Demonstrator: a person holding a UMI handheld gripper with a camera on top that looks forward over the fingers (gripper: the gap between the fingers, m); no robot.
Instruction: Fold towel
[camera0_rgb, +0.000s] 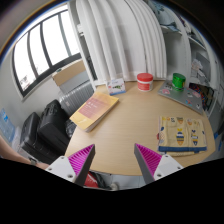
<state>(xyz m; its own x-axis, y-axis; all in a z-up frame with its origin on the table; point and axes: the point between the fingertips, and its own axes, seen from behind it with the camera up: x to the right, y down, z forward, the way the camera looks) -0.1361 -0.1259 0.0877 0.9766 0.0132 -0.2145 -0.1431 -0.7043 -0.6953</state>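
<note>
Two pink pads (82, 157) sit closest, one on each finger of the tool (114, 160). The fingers are spread wide and hold nothing. Only bare worktop (125, 125) shows between them. The tool looks to hang above the near edge of the worktop.

A towel (185, 133) lies flat on the worktop, ahead of the fingers and off to the right, near the right finger. It is pale yellow with small pictures on it and a blue stripe along its near edge. No finger touches it.

Ahead and to the left lies a folded cloth (95, 108) in light brown with a pink patch on top. It rests near the left edge of the worktop, well apart from the towel.

At the far side of the worktop stands a red pot (145, 81). A green cup (179, 81) stands to the right of it, also far away. A small pale thing (116, 87) lies to the left of the red pot, but it is too small to tell what it is.

Behind the worktop hangs a long white curtain (110, 40). To the far left is a big window (45, 45) with dark frames. A black bag (45, 130) sits on the floor to the left of the worktop.
</note>
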